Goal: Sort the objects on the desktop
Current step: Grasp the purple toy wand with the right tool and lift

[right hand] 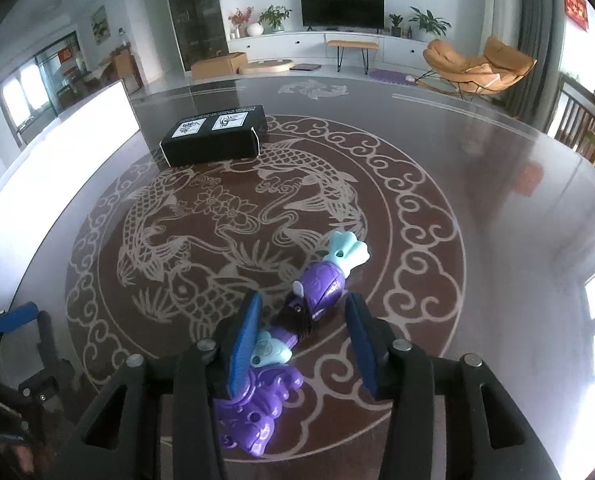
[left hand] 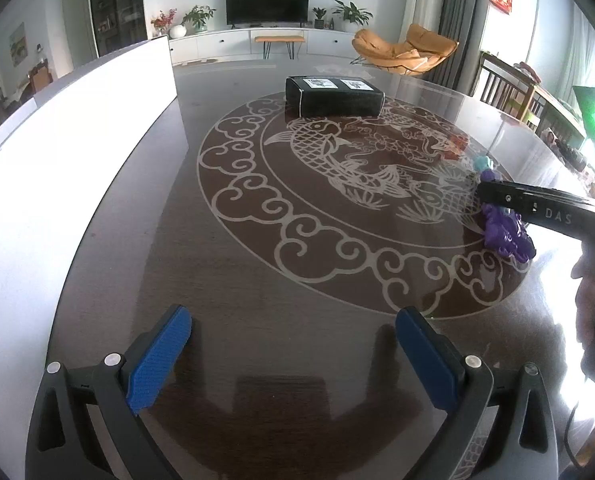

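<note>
A purple and teal toy figure (right hand: 321,284) lies slantwise between the blue pads of my right gripper (right hand: 303,300), low over the dark table (right hand: 457,200). The jaws are narrowed around it. The left pad (right hand: 243,344) presses on its teal middle and the right fingertip meets its purple body. In the left wrist view the same toy (left hand: 505,232) shows under the right gripper's black finger (left hand: 537,204) at the right edge. My left gripper (left hand: 293,316) hangs open above bare table near the front, with nothing between its fingers.
A black box (left hand: 335,98) with white labels sits at the far side of the fish pattern; it also shows in the right wrist view (right hand: 215,136). A bright white panel (left hand: 77,140) runs along the table's left edge. Wooden chairs (right hand: 585,132) stand at the right.
</note>
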Demonstrator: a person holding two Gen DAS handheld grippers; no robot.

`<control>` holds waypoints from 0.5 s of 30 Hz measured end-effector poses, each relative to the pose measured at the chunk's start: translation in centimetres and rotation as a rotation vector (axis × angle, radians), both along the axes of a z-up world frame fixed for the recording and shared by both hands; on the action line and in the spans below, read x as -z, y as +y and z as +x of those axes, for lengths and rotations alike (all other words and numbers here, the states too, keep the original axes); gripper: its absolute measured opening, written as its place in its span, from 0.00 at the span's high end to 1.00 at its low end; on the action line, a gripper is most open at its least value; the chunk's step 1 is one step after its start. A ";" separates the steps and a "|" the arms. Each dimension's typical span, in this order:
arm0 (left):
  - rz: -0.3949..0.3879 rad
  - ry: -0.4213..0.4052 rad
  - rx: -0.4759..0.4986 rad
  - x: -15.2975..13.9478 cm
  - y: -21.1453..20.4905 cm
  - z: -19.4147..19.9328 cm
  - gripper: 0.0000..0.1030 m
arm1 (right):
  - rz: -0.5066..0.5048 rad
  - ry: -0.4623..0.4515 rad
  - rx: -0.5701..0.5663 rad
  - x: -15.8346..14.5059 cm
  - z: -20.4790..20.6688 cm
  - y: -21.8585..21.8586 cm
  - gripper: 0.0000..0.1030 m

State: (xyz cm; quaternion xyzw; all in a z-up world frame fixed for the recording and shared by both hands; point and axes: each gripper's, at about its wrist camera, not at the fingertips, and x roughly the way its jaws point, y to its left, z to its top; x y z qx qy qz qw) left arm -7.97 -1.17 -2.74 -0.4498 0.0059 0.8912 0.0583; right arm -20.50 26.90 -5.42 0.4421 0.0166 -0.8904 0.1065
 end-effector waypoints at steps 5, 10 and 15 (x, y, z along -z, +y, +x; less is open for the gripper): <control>0.000 0.000 0.000 0.0 0.0 0.1 0.00 | -0.031 -0.021 0.001 0.2 -0.9 -1.4 0.26; 0.008 0.002 0.000 0.0 -0.1 0.2 0.00 | 0.074 0.007 -0.040 0.9 -0.1 -3.4 0.17; 0.009 0.002 0.000 -0.1 -0.1 0.2 0.00 | 0.072 0.007 -0.051 0.8 0.2 -3.1 0.17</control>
